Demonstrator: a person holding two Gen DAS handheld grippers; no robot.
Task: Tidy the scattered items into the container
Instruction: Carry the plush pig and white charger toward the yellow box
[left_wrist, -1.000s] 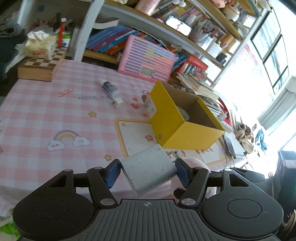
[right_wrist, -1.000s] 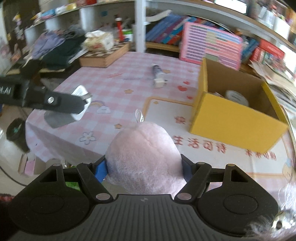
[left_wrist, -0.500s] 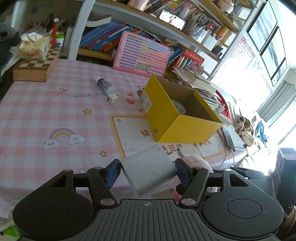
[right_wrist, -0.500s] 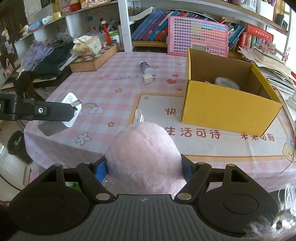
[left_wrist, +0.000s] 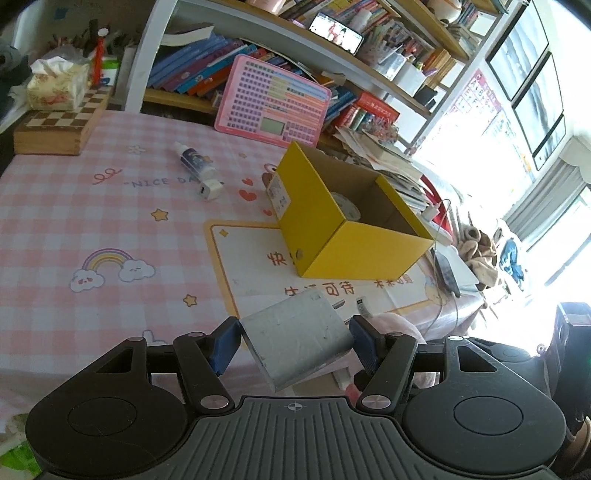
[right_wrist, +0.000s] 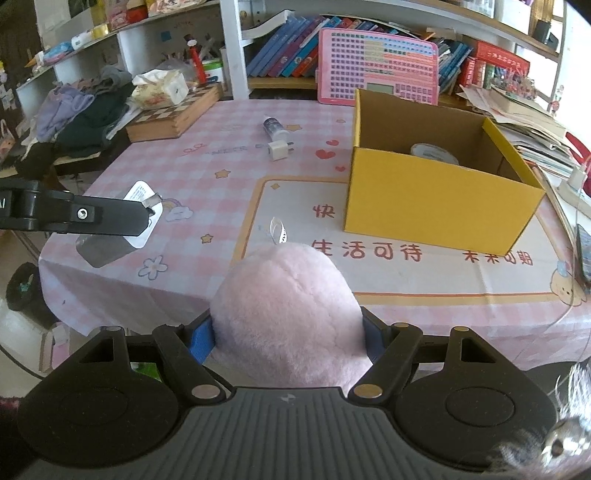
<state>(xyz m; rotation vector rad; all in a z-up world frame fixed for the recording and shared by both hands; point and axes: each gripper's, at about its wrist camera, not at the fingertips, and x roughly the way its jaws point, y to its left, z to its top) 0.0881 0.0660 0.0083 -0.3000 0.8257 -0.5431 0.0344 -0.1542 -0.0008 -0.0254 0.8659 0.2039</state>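
My left gripper (left_wrist: 293, 341) is shut on a grey metallic box (left_wrist: 295, 341), held over the table's near edge; it also shows in the right wrist view (right_wrist: 107, 243). My right gripper (right_wrist: 290, 341) is shut on a pink plush toy (right_wrist: 288, 317), also held at the near edge. The open yellow cardboard box (left_wrist: 332, 229) (right_wrist: 436, 206) stands on the table ahead and holds a tape roll (right_wrist: 434, 153). A small bottle (left_wrist: 194, 160) (right_wrist: 274, 127) and a white charger plug (left_wrist: 210, 190) (right_wrist: 279, 150) lie on the pink cloth beyond.
A wooden chessboard box (left_wrist: 59, 127) with a tissue pack sits at the far left. A pink keyboard toy (left_wrist: 271, 103) leans on the bookshelf behind. Papers and a phone (left_wrist: 447, 275) lie right of the yellow box. Clothes (right_wrist: 85, 114) pile at the left.
Both grippers have pulled back from the table with their loads; the yellow box and far items look smaller and farther. Neither grip has changed.
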